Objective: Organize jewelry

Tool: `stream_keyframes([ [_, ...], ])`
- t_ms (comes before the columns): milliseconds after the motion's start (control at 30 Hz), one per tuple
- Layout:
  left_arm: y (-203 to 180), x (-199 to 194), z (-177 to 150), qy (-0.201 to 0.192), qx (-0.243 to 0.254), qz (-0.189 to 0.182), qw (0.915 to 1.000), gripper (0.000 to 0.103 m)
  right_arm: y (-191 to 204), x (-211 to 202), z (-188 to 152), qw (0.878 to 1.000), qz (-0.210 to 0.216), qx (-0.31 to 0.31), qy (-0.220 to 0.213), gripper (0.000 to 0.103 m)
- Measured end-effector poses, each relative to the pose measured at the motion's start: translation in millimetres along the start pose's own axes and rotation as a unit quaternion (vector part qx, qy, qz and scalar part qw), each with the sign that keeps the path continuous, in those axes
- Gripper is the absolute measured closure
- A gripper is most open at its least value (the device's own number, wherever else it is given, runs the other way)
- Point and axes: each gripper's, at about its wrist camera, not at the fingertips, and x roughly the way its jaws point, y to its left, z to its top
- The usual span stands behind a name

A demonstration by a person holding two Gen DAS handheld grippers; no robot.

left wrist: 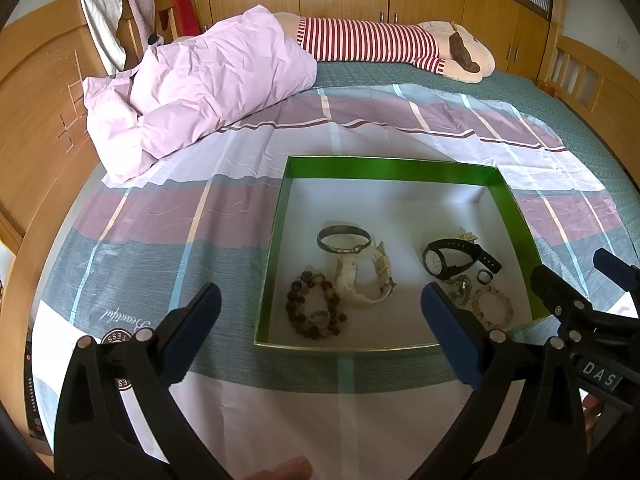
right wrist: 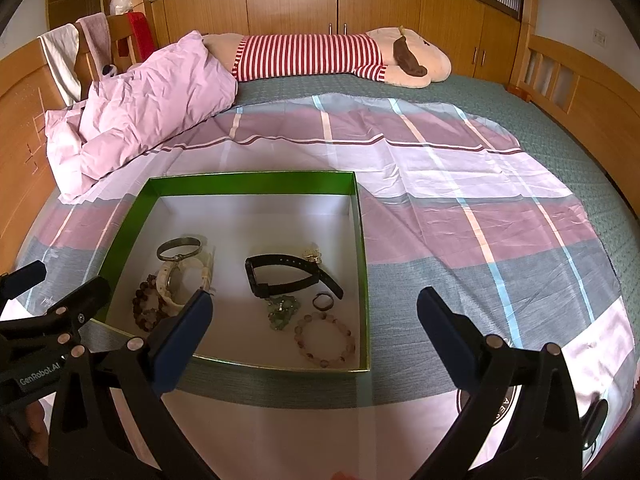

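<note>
With both grippers, left (left wrist: 320,308) and right (right wrist: 314,314), spread wide and empty over the tray (left wrist: 400,168), all jewelry inside it, crowded toward 6 o'clock. Risk: snagging the white watch (left wrist: 366,280) with the bangle (left wrist: 344,238) touching it at 11 o'clock. Likewise the small ring (right wrist: 320,301), just beside the pink bracelet (right wrist: 325,342) at 12 o'clock; easily dropped.

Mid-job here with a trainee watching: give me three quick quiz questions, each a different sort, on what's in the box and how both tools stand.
1. True or false: the black watch lies inside the green box.
2. Multiple choice: the metal bangle touches A) the white watch, B) the small ring, C) the pink bead bracelet.
3. Fill in: the left tool and right tool are both ___ and hold nothing.

Key: 1 true; 2 A; 3 open.
</note>
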Motion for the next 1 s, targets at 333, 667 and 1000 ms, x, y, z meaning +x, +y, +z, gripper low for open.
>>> stream_keyframes([
  [333,0.9,3.2,-1.0,0.004,0.002,-0.004,1.0,0.004,0.3,1.4,-0.2,1.0,-0.002,-0.001,0.001,0.003],
  [667,1.2,6.5,-1.3,0.004,0.001,-0.004,1.0,0.004,-1.9,4.2,0.3,1.0,-0.002,-0.001,0.002,0.003],
  [1000,2.4,6.2,-0.6,0.001,0.0,-0.004,1.0,0.004,-3.2,5.5,-0.4,1.0,-0.003,-0.002,0.002,0.003],
])
